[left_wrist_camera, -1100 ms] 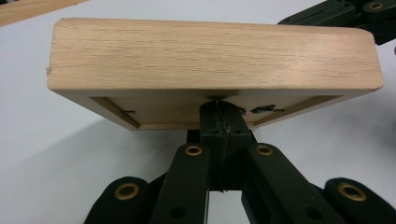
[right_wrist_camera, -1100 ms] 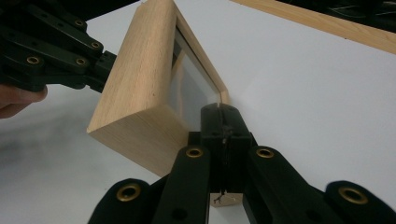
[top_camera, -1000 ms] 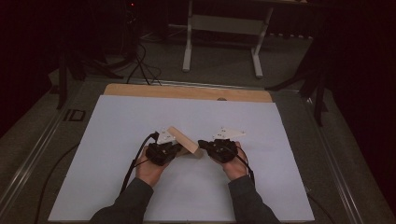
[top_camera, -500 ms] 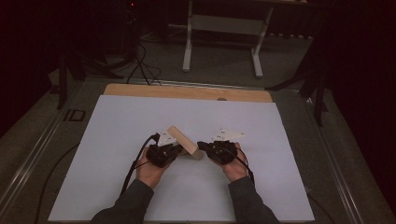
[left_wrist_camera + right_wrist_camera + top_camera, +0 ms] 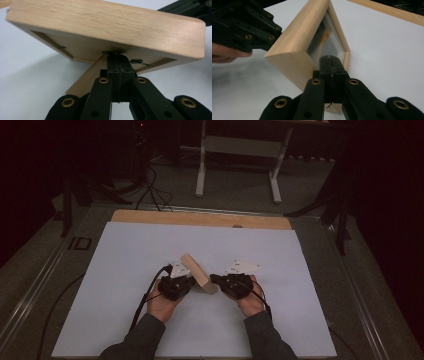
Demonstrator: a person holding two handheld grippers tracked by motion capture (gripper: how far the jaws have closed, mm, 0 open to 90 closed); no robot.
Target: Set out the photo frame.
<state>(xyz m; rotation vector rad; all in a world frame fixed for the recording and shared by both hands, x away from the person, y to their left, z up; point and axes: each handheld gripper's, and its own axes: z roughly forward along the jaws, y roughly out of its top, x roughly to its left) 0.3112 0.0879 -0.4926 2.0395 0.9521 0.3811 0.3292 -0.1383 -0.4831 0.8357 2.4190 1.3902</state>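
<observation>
Two grippers, left [image 5: 186,282] and right [image 5: 220,281], jaws pressed together, brace a wooden frame [image 5: 197,273] upright on the table [image 5: 125,260]; likely next: steady repositioning.

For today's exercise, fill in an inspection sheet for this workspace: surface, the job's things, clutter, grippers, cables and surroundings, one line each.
Surface: white sheet covering the table; a strip of wooden board shows along the far edge.
Job's things: one wooden picture frame, standing tilted between the two grippers; glazed front in the right gripper view, back with its stand in the left gripper view.
Clutter: nothing seen.
Grippers: left gripper shut, tips against the frame's back; right gripper shut, tips at the frame's front edge.
Cables: black cable trailing from the left gripper toward the person.
Surroundings: dark room, white stand legs beyond the table.
</observation>
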